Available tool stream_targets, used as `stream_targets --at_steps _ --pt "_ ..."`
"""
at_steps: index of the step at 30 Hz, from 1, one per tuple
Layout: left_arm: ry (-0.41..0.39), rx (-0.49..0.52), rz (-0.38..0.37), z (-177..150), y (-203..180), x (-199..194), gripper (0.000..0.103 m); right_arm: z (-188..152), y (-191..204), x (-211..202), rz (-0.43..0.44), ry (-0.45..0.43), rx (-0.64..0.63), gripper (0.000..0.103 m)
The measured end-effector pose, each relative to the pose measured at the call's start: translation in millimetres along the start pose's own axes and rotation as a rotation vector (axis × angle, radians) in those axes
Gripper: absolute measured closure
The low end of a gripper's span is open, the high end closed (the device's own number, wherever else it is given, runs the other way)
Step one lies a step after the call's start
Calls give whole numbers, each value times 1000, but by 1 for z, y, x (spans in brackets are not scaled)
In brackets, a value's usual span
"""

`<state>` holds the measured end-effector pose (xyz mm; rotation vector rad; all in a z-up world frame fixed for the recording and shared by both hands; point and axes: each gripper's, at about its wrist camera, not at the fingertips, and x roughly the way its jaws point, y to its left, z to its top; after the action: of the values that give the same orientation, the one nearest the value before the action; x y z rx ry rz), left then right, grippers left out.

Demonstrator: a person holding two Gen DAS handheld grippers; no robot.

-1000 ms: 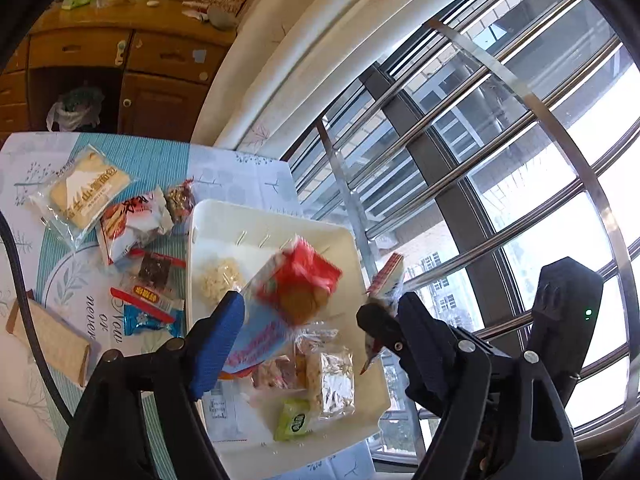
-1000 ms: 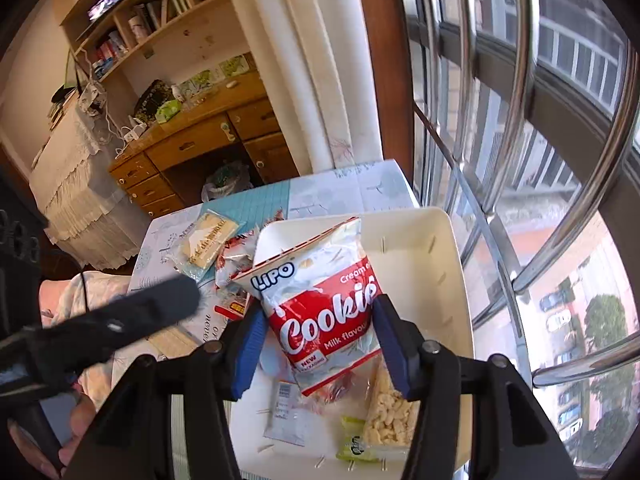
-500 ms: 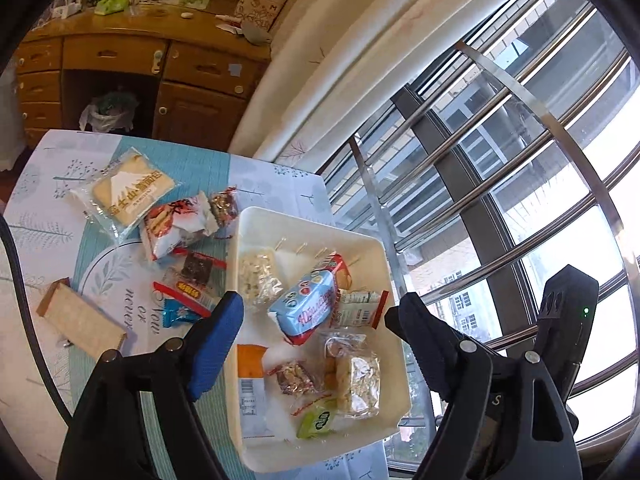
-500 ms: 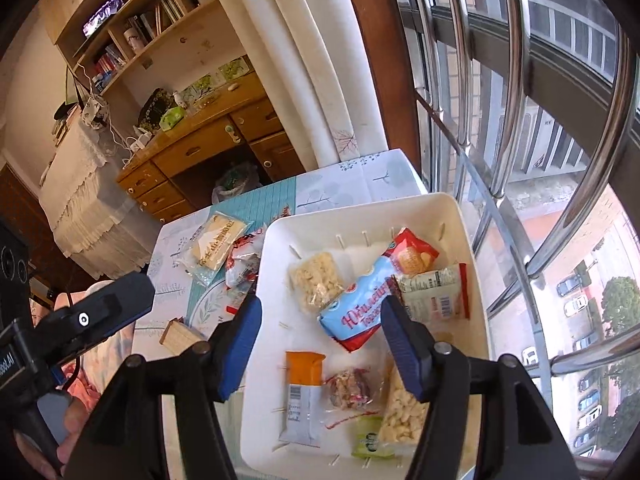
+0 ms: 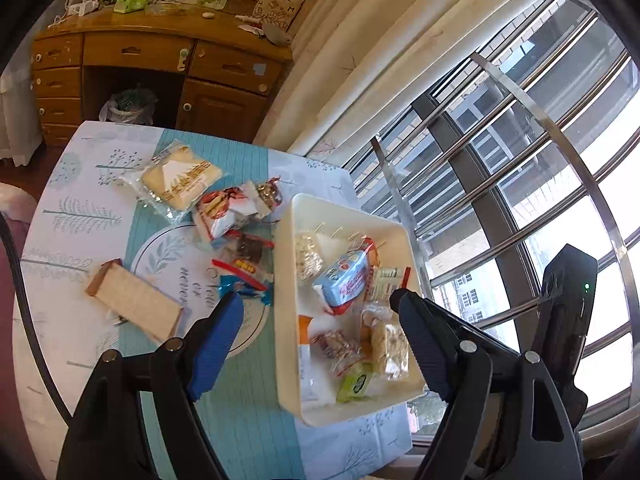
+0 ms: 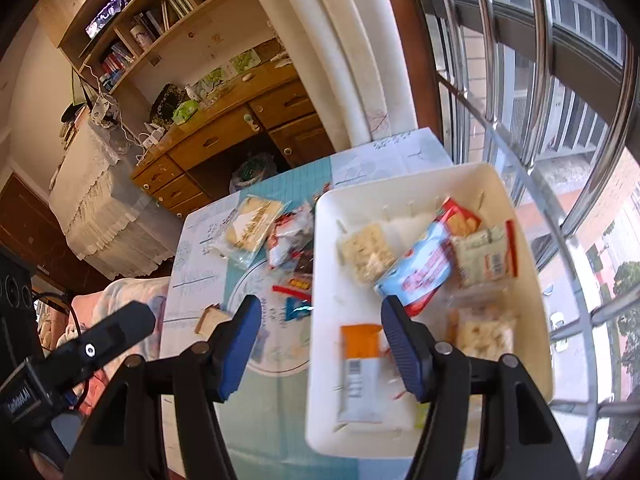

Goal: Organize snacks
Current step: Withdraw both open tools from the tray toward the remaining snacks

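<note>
Above the white bin (image 6: 532, 248), right hand-held gripper (image 6: 320, 320) wide open, empty

Both cameras look forward and down along their own fingers from well above the table (image 5: 80, 216). The left view faces the desk (image 5: 160, 48) and window (image 5: 540, 160), taking in table and tray (image 5: 288, 360). The right view sits nearer the tray (image 6: 320, 280), with shelves (image 6: 160, 12) beyond. Both share tray, table, desk and window.

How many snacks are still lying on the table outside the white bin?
7: yellow cracker pack, red-white pack, foil candy, dark bar, red stick, blue wrapper, tan wafer, all left of the bin; overlaps may hide more.
</note>
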<state>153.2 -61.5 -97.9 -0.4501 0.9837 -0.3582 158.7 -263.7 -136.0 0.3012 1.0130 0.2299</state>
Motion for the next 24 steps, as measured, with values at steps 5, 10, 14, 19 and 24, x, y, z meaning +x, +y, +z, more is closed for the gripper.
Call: stream_targets --at_steps 5,10,14,19,24 --pt "38 14 -10 -4 27 -21 24 -15 24 2 -14 -2 41 39" --pt "72 51 -27 -5 52 -43 24 -31 50 3 -27 -17 101 39" --pt "94 85 -38 -4 71 -59 24 -44 71 4 -37 -29 140 39" --pt "120 117 -44 0 94 -74 23 -58 94 9 -64 -41 176 39" --pt "141 151 -45 5 118 -86 18 -69 114 16 -74 -43 215 39"
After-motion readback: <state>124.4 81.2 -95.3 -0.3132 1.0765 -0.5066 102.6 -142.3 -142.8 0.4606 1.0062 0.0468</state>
